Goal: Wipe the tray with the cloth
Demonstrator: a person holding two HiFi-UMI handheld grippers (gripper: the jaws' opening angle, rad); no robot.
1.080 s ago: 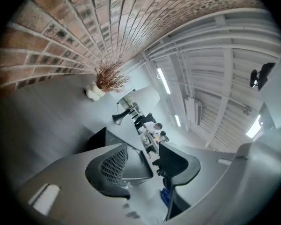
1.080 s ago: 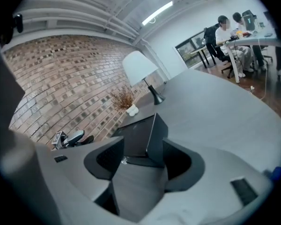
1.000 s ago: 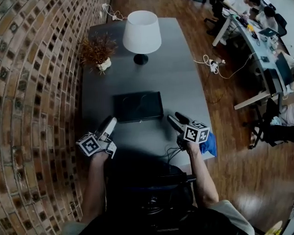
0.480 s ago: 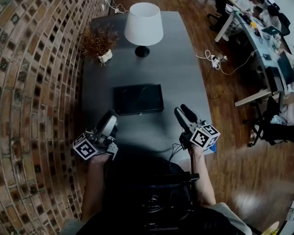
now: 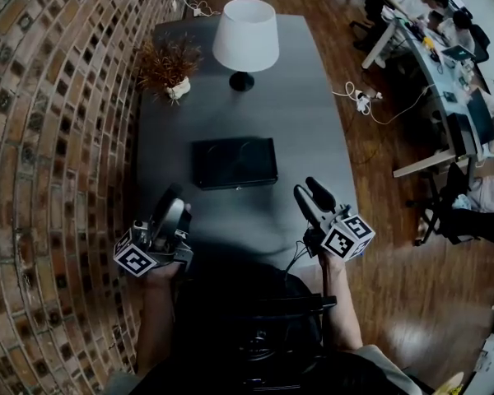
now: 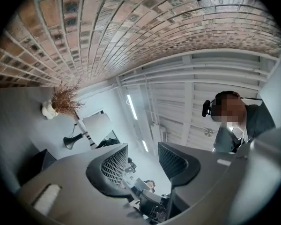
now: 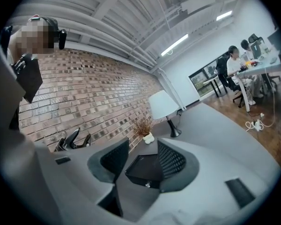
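Observation:
The black tray (image 5: 235, 162) lies in the middle of the long grey table (image 5: 313, 130), and nothing is in it. My left gripper (image 5: 173, 197) hangs over the near left part of the table, tilted upward, short of the tray. Its jaws have just been closing a little but stand open with nothing between them (image 6: 143, 161). My right gripper (image 5: 310, 191) hovers near the table's front right, pointing at the tray (image 7: 143, 170). Its jaws have just been closing and are open and empty (image 7: 143, 161). No cloth shows in any view.
A white-shaded lamp (image 5: 245, 35) and a dried plant in a white pot (image 5: 169, 64) stand at the table's far end. A brick wall (image 5: 58, 138) runs along the left. People sit at desks (image 5: 445, 48) at the far right. Cables lie on the wooden floor (image 5: 358, 101).
Both grippers have come back toward me and risen from the table. The left one now tilts upward. The blue cloth at the table's right edge is no longer in sight.

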